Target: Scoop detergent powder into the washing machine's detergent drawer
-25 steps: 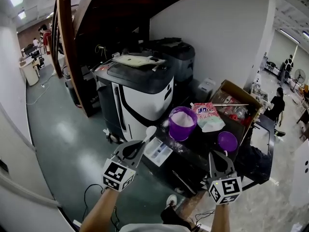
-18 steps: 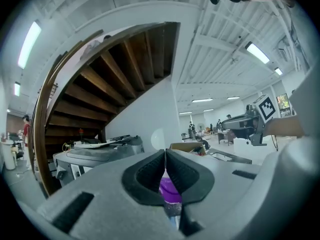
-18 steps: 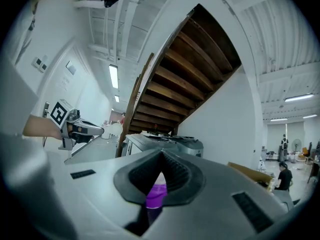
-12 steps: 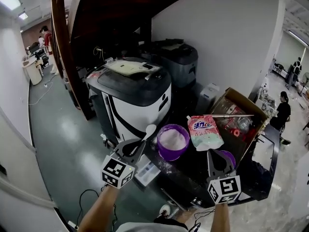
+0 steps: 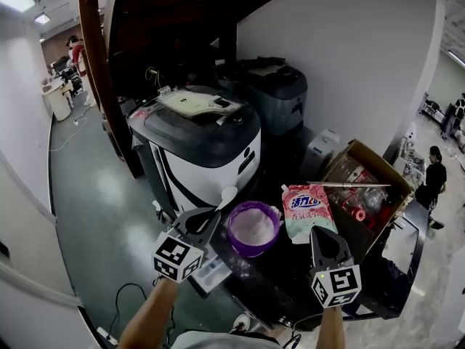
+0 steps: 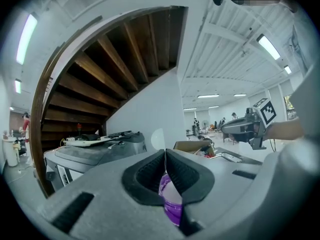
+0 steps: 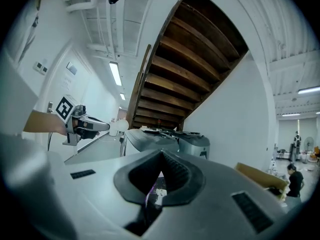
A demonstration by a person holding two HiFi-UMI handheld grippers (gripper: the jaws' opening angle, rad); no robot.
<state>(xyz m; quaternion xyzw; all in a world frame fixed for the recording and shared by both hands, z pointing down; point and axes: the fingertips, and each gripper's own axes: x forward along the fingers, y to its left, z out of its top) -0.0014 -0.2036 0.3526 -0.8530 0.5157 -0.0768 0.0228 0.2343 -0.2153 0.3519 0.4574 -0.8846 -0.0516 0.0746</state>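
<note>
left tongs [image 5: 209, 217] clamped on the handle of a white spoon [image 5: 227, 195], its bowl raised just beside the purple tub [image 5: 252, 228] of powder. right tongs [image 5: 318, 233] closed together, empty, near the detergent bag [image 5: 305, 208]. the white tray judged to be the detergent drawer [image 5: 212, 273] lies at the counter [image 5: 290, 286] edge, below the left tongs. risks: the thin handle twists in the grip and sheds powder short of the drawer; the unsteadied tub slides when dug into.

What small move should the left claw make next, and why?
Probably swing the left claw a little to the right and tip the white spoon down into the purple tub. The claw is shut on the spoon's handle, the bowl hangs just left of the open tub, and white powder shows inside.
</note>
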